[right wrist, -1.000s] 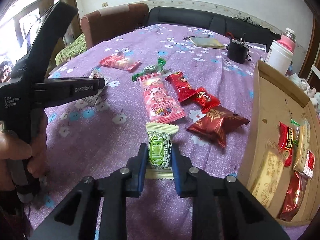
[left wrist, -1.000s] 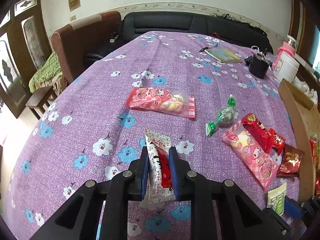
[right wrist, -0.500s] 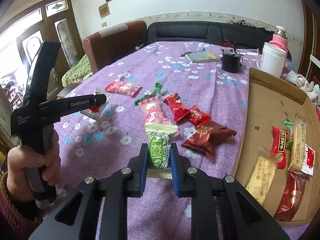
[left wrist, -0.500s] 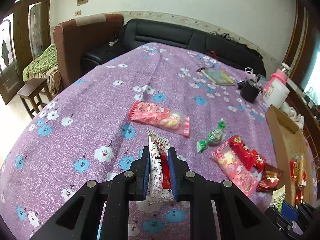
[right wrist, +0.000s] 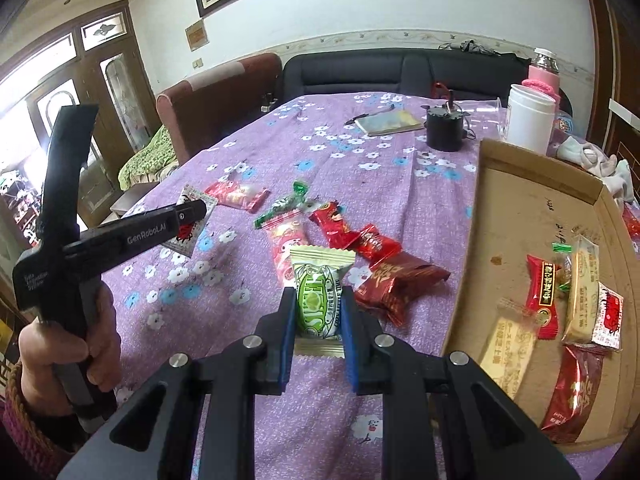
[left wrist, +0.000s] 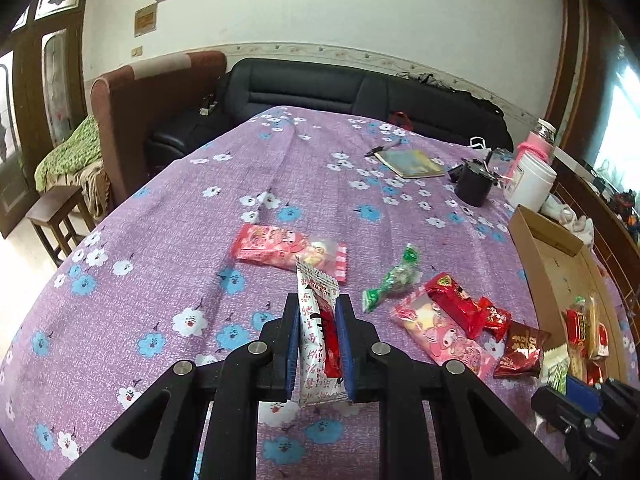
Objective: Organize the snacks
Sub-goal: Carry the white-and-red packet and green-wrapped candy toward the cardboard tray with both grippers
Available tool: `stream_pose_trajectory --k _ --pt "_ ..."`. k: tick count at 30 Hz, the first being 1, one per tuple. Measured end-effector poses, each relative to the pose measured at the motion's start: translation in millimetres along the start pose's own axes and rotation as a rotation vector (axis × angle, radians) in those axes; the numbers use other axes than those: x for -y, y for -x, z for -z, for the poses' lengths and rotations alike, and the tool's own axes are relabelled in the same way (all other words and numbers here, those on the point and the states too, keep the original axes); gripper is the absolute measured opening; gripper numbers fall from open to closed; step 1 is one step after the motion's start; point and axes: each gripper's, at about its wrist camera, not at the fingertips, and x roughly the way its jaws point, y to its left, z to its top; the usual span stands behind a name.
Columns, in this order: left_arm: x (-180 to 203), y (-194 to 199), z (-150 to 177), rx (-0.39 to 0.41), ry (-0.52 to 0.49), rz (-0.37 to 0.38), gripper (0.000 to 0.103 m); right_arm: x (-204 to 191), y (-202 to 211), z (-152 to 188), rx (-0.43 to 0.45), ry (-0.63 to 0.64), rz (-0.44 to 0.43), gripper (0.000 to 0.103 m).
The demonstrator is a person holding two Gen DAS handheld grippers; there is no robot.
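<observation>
Left tool [left wrist: 318, 340] clamped on white/red packet [left wrist: 320, 336], right tool [right wrist: 318, 316] on green packet [right wrist: 318, 300], both held above the counter [left wrist: 160, 240]. Cardboard tray [right wrist: 516, 216] has approx. six snacks in; six-ish loose snacks [right wrist: 360, 240] on the counter left to go, plus these two.

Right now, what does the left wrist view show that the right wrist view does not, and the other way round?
Only the left wrist view: the left gripper from behind, shut on a white-and-red packet, and a stool.

Only the right wrist view: the right gripper shut on a green packet, the hand holding the left gripper, and the whole box floor.

Both: the purple cloth, the loose snacks, the black cup, the white jar.
</observation>
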Motion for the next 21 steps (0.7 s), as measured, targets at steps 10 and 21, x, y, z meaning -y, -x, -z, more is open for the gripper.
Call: stream_pose_trajectory --k 10,21 --pt "25 8 7 0.044 -0.104 -0.025 0.018 15 4 -4 0.013 -0.044 0.02 0.02" --pt "47 15 13 0.079 -0.184 -0.026 0.018 40 7 -11 0.033 -0.11 0.05 0.02"
